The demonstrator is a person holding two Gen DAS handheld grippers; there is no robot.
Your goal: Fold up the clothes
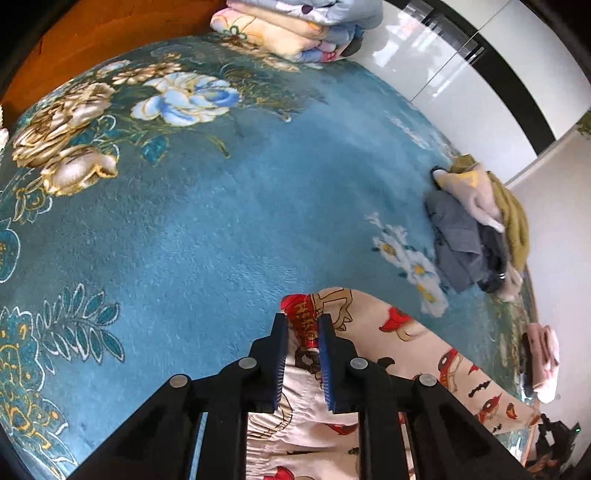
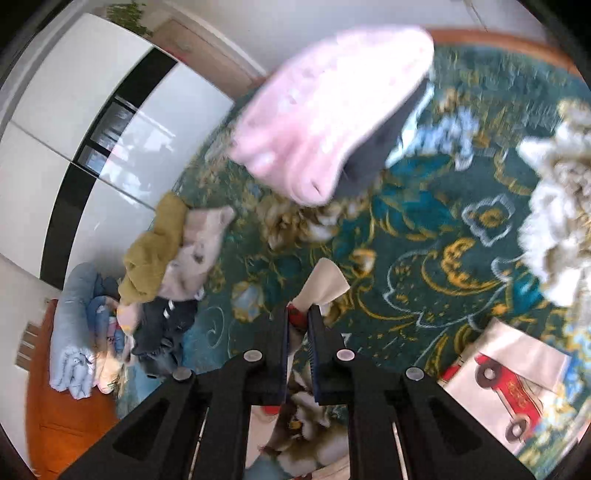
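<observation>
A cream garment [image 1: 391, 343] printed with red cartoon figures is held up over the blue floral blanket [image 1: 207, 236]. In the left wrist view my left gripper [image 1: 303, 321] is shut on its gathered edge, with the cloth pinched between the blue pads. The rest of the garment trails off to the lower right. In the right wrist view my right gripper [image 2: 299, 312] is shut on another part of the cream garment [image 2: 327, 282]. A pale corner sticks up past the fingertips, and a red patch shows between the pads.
An unfolded clothes pile [image 1: 476, 229] with mustard and grey pieces lies at the bed's edge, also in view as the clothes pile [image 2: 162, 258]. A folded pink garment [image 2: 325, 122], a white fluffy item [image 2: 554, 221] and a red-car cloth [image 2: 506, 380] lie nearby. Folded quilts [image 1: 295, 29] sit at the far end.
</observation>
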